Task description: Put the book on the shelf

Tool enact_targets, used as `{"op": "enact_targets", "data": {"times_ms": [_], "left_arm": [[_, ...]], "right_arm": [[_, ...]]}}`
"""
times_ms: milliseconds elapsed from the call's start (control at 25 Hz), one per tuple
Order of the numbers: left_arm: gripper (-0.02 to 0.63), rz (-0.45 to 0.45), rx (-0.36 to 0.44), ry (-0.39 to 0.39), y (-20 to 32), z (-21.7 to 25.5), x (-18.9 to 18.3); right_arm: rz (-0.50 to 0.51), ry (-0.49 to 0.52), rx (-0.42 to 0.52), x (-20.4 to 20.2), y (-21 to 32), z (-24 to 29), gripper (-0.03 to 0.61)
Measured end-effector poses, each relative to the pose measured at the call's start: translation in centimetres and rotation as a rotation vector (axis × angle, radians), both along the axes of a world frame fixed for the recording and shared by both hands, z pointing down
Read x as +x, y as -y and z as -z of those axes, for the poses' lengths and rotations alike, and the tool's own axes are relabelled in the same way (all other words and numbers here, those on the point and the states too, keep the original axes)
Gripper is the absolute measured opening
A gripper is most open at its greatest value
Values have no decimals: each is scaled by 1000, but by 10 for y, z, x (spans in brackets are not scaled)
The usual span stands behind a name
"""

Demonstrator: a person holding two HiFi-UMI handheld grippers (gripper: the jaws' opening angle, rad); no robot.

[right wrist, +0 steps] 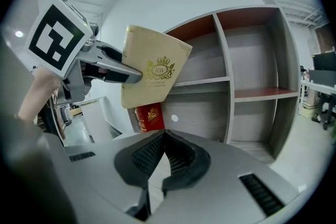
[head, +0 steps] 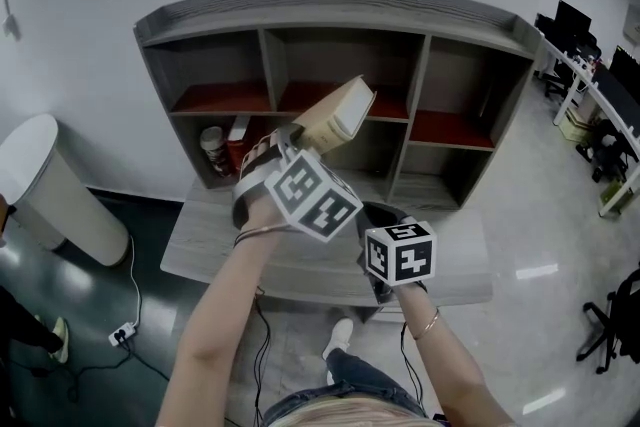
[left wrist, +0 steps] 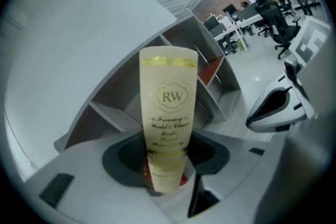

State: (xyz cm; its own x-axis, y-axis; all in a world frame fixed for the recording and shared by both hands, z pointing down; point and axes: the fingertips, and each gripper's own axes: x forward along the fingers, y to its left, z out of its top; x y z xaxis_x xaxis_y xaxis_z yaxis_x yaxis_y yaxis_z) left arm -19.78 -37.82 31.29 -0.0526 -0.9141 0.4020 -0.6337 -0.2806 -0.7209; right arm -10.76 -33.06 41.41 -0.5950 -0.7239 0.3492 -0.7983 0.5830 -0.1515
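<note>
Fingers of the left gripper [head: 298, 137] clamp the book [head: 338, 113] high before the shelf [head: 330, 10], probably to slide it in; those of the right gripper [right wrist: 164, 136] are together, empty.

Book [head: 340, 113] before shelf [head: 330, 5]; shelf on table [head: 198, 250]; jar [head: 212, 151] in lower-left compartment

The book [head: 338, 113] has a smooth, faintly glossy cover — the shelf [head: 330, 7] matt, grey wood-grain.

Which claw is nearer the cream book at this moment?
Left. The left claw grips the cream book by its lower end; the right claw sits shut and empty, lower and off to the book's right, not touching it.
</note>
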Motion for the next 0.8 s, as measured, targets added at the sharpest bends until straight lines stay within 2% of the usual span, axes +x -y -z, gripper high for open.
{"op": "enact_targets", "data": {"times_ms": [560, 800], "left_arm": [[213, -28, -45, 120, 9, 23, 14], [213, -22, 11, 210, 11, 41, 20]], "right_arm": [[-16, -37, 7, 8, 20, 9, 9], [-14, -34, 8, 10, 19, 9, 9]]}}
